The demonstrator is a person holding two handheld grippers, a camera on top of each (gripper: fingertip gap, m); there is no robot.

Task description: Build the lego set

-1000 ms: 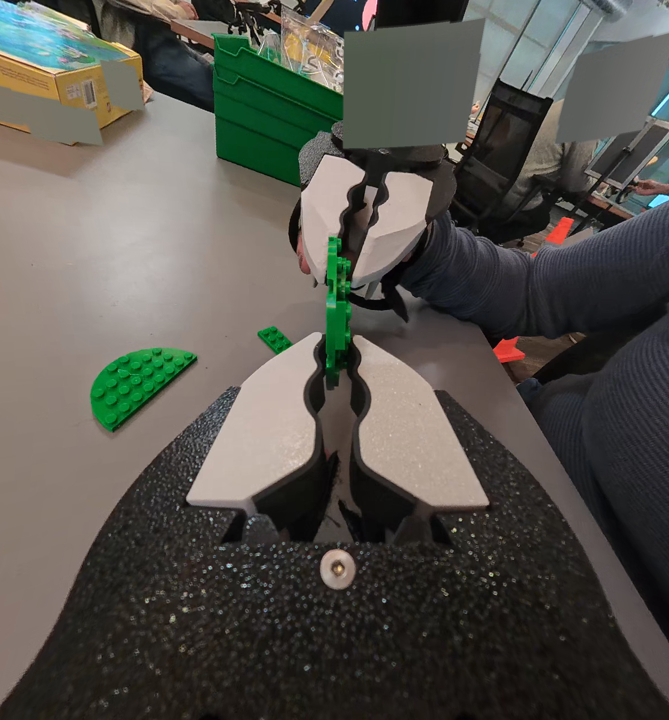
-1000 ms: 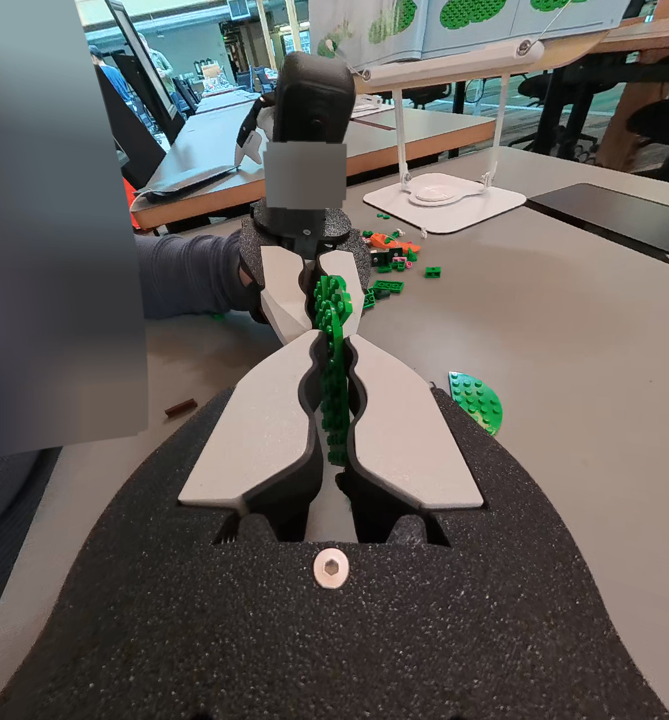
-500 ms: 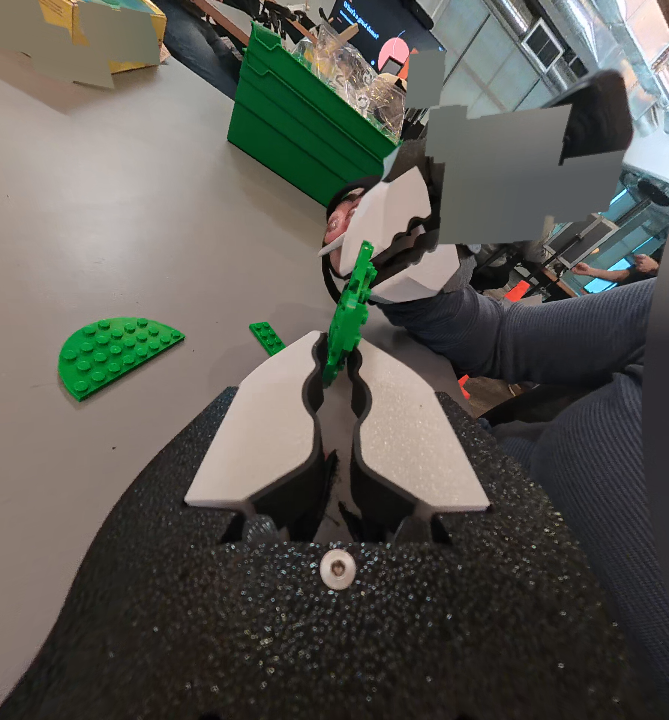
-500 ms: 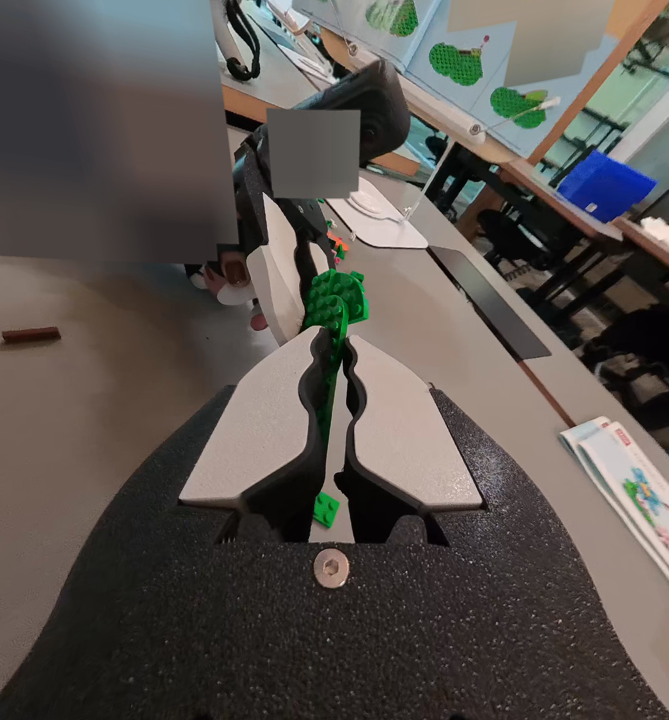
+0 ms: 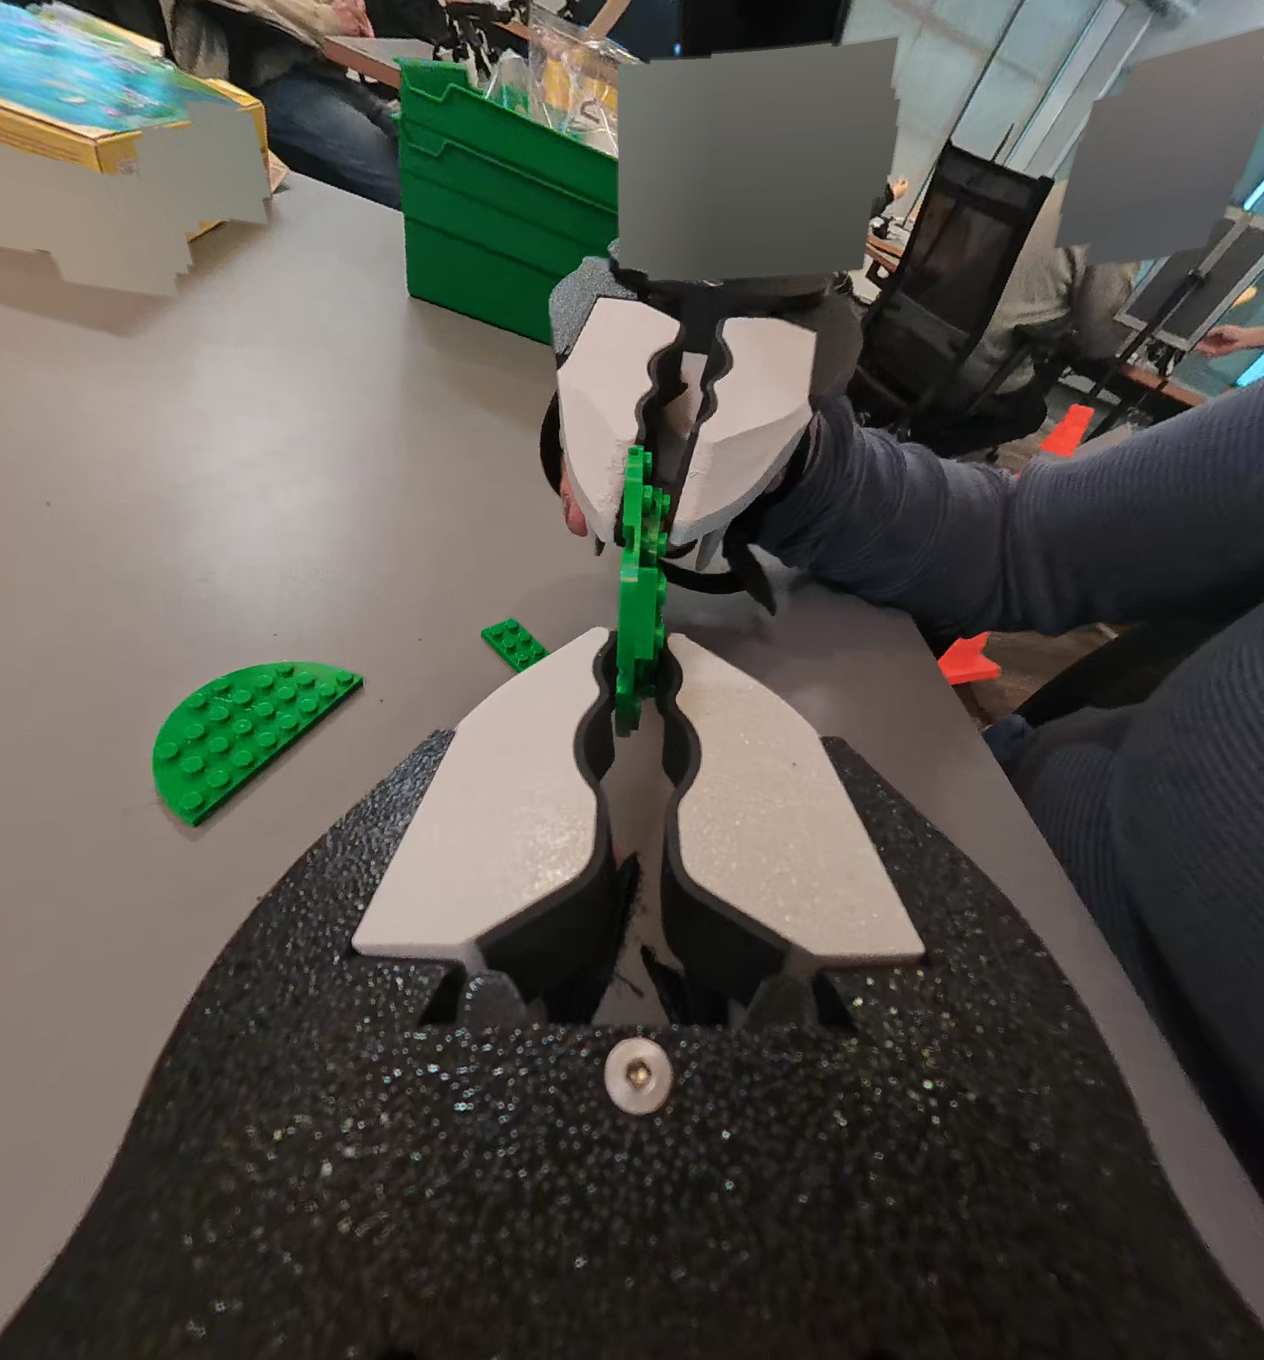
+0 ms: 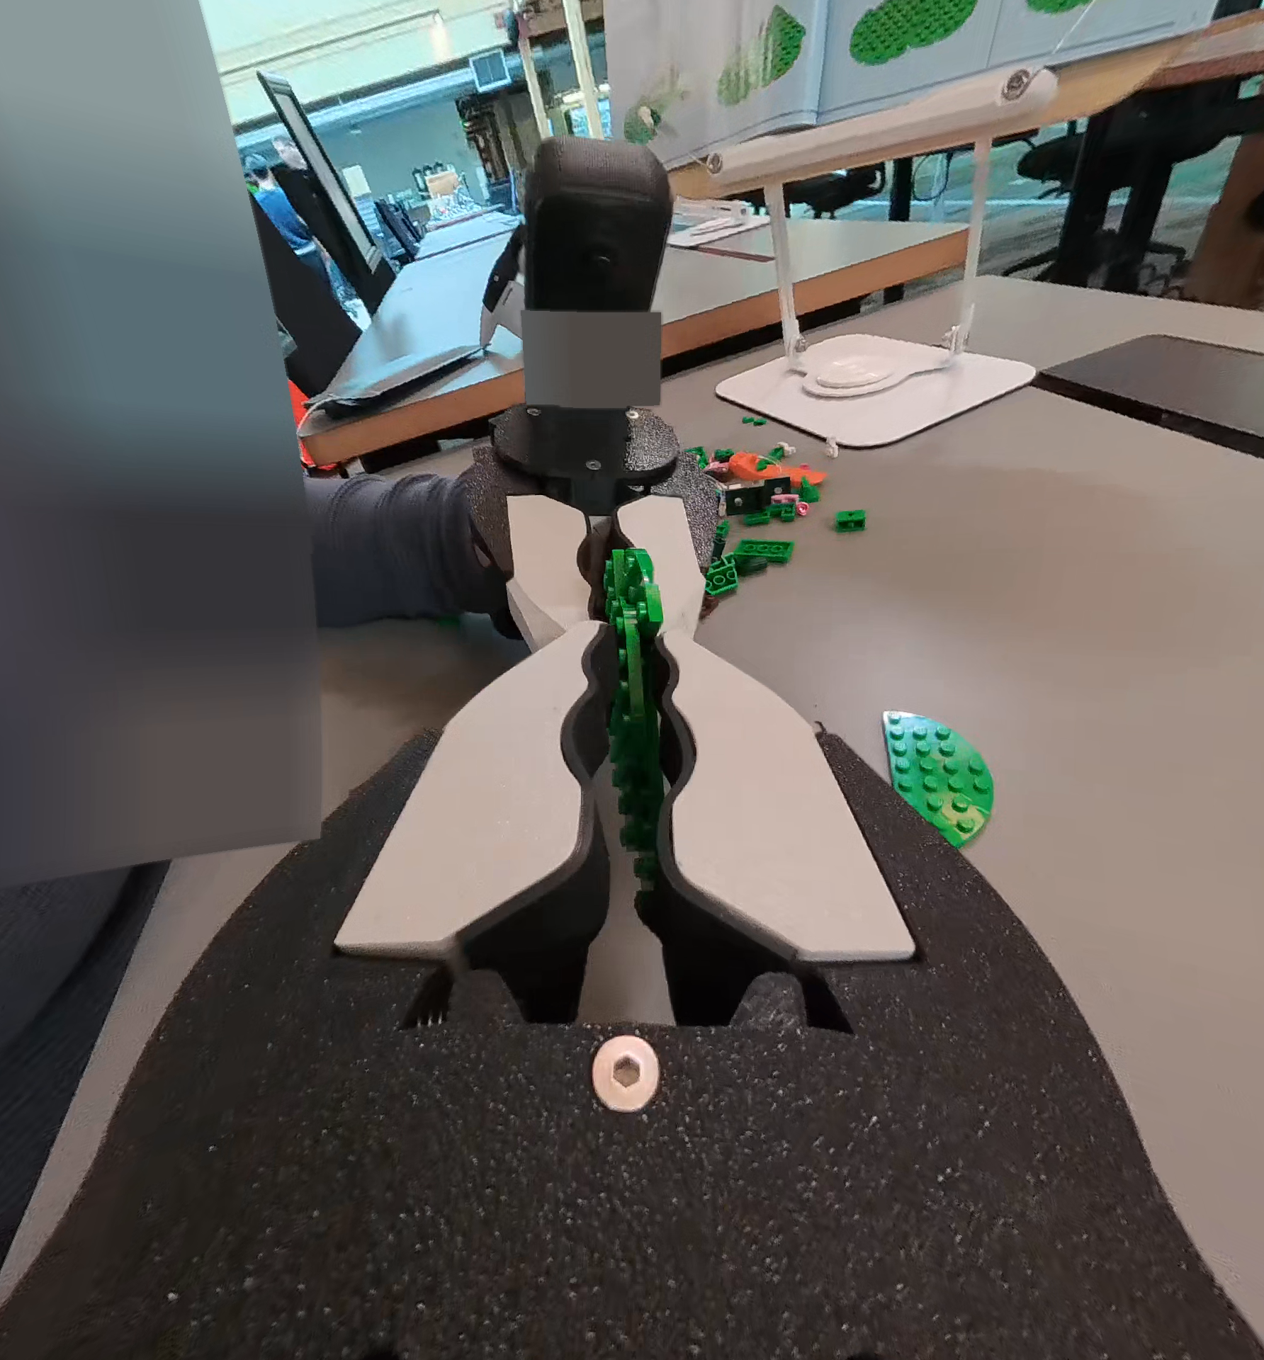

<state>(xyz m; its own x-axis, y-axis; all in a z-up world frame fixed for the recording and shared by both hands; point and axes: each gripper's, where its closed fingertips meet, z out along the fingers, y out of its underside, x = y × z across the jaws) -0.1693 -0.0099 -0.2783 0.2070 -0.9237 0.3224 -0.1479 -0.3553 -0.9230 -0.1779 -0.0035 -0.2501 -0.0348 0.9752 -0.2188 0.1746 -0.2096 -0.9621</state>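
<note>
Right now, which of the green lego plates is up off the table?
The green plate assembly, held edge-up, with the left gripper and right gripper both shut on it. The half-round plate and the small plate lie flat on the table.

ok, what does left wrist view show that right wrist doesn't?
Only left wrist: stacked green plastic bins, yellow cardboard box, small green rectangular plate.
Only right wrist: pile of loose green and orange bricks, white stand.
Both: upright green plate assembly clamped between both tools, left tool, right tool, green half-round studded plate flat on grey table.
</note>
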